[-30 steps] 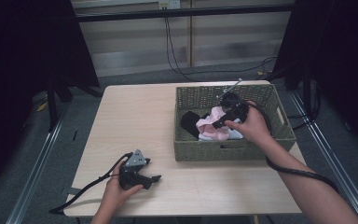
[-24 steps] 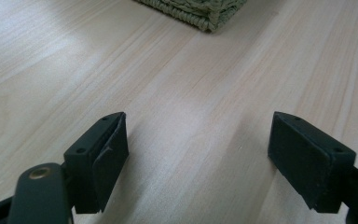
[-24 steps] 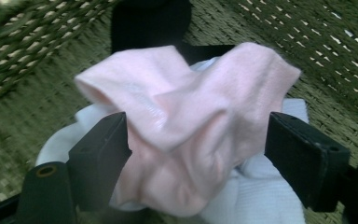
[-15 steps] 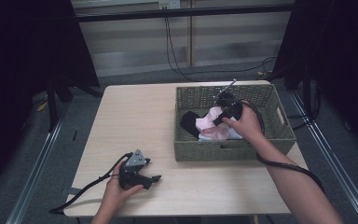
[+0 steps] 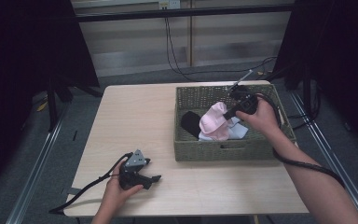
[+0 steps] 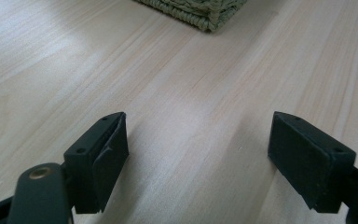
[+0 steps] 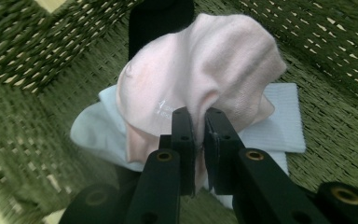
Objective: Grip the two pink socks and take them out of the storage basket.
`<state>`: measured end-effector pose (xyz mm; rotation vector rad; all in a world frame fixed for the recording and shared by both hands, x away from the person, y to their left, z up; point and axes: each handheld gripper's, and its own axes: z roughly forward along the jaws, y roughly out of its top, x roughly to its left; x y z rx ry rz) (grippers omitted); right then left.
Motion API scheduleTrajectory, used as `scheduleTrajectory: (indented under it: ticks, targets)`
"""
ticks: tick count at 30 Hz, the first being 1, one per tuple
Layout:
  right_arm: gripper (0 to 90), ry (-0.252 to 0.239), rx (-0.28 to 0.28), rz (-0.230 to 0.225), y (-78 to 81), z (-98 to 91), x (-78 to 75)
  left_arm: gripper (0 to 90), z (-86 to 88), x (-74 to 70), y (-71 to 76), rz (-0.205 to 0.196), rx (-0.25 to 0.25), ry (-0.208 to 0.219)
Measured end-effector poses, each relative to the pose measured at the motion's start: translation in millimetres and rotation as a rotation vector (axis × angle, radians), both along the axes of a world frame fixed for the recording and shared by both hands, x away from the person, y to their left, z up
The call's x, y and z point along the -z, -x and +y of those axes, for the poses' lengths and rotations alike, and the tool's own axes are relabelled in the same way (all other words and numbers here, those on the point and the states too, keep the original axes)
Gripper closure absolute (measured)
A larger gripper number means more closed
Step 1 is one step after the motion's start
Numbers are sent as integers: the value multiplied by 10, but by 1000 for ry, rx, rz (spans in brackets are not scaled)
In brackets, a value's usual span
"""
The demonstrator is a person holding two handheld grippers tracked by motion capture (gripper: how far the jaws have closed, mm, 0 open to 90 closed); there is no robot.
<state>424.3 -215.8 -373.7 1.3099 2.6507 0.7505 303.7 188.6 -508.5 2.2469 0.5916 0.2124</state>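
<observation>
Your right tool (image 7: 198,126) had just closed, pinching the soft pink sock (image 7: 200,70) inside the green woven basket (image 5: 223,151), frame centre; your left tool (image 6: 198,158) gaped wide over the desk (image 6: 177,79).

Recording lab: black curtains (image 5: 28,56), floor rails (image 5: 37,177), trailing cables (image 5: 177,51).

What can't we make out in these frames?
- Black sock: high view, partly under the pink sock; right gripper view, its top is cut by the frame edge.
- White sock: right gripper view, mostly under the pink sock; count unclear.
- Right gripper: how much pink fabric is pinched is hidden by its own jaws.
- Basket: left gripper view, cut off at the top edge.
</observation>
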Motion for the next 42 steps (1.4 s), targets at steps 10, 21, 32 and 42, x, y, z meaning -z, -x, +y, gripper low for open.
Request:
scheduleTrajectory:
  ticks: [10,21,32,42]
  targets:
    - [829,-2,-46,14,74,-35,-239,198,-1,0,0,-1,0,1]
    - [829,-24,-84,23,154,-21,-489,198,0,0,-2,-3,1,0]
    - [828,-32,-126,17,283,-89,-690,198,0,0,-2,-2,1,0]
    - [828,-41,-157,12,436,-131,-826,198,0,0,-2,-3,1,0]
